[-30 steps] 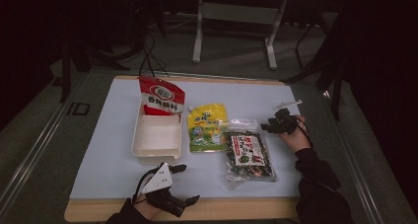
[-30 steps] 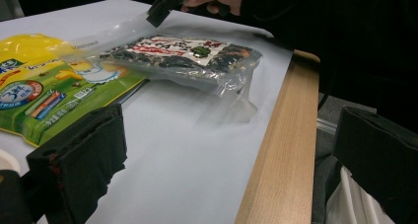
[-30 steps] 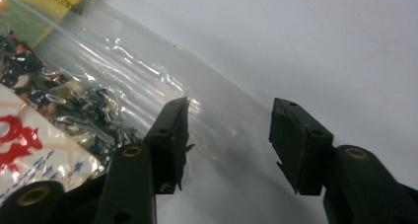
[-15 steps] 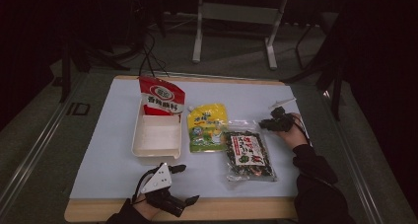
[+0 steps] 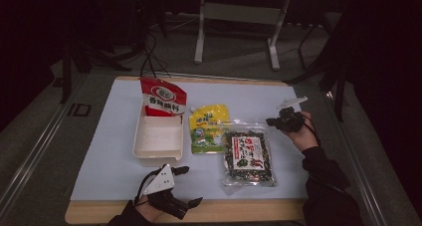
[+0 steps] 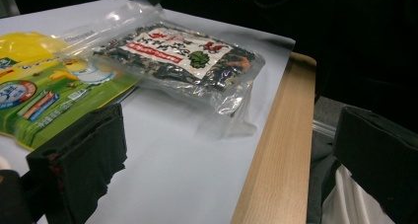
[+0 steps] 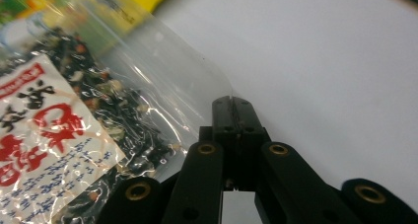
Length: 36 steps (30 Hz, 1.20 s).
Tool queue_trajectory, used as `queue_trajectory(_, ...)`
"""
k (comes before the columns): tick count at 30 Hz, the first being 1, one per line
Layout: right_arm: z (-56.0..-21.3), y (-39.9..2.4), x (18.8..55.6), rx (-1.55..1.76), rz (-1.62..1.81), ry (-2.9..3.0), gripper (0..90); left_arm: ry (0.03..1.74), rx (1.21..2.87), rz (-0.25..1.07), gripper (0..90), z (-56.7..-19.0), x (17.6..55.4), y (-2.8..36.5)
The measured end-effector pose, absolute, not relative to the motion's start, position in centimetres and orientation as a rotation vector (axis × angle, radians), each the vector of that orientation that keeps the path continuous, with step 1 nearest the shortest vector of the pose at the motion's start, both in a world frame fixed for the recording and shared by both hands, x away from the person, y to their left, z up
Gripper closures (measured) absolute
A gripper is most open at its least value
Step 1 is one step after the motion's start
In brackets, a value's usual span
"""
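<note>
Black jaws of our right gripper [image 7: 232, 105] are pressed together, having just been closing, and they pinch the clear plastic corner of the seaweed packet [image 7: 59, 130]. In the high view the right gripper [image 5: 278, 120] sits at the far right corner of that packet [image 5: 247, 156], which otherwise lies flat on the pale blue mat [image 5: 99, 156], just right of the yellow pouch [image 5: 209, 129]. From the left gripper view we see the packet's far corner lifted off the mat, while its printed label [image 6: 180, 49] faces up and its near edge rests close to the wooden table edge [image 6: 276, 160].

Our left gripper [image 5: 186, 186] hovers at the near edge of the table with its jaws spread wide and nothing between them; in its own view the two black pads [image 6: 84, 160] stand far apart over bare mat and wood.

For containers, we have a white tray [image 5: 137, 146] left of the yellow pouch. A red packet [image 5: 161, 97] stands upright at the tray's far end, leaning against it; whether its base is inside the tray we cannot tell. Otherwise the tray's floor looks bare.
</note>
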State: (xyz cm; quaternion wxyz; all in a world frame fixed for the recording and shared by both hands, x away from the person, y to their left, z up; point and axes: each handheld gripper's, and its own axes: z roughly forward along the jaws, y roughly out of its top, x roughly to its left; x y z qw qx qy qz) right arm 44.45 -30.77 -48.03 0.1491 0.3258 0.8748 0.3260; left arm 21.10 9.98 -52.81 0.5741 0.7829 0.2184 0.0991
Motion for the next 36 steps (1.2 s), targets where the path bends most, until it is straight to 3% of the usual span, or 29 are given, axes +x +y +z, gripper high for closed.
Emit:
queue_trajectory(13, -43.2, -29.6, 41.4, 0.774, 0.98, 2.46, 90.0, 0.483, 1.815, 0.249, 1.4, -51.9, 21.2, 9.1)
queue_trajectory(36, -35.1, -27.8, 33.5, 0.443, 1.164, 2.337, 90.0, 0.57, 1.855, 0.141, 2.2, -50.0, 24.6, 6.5)
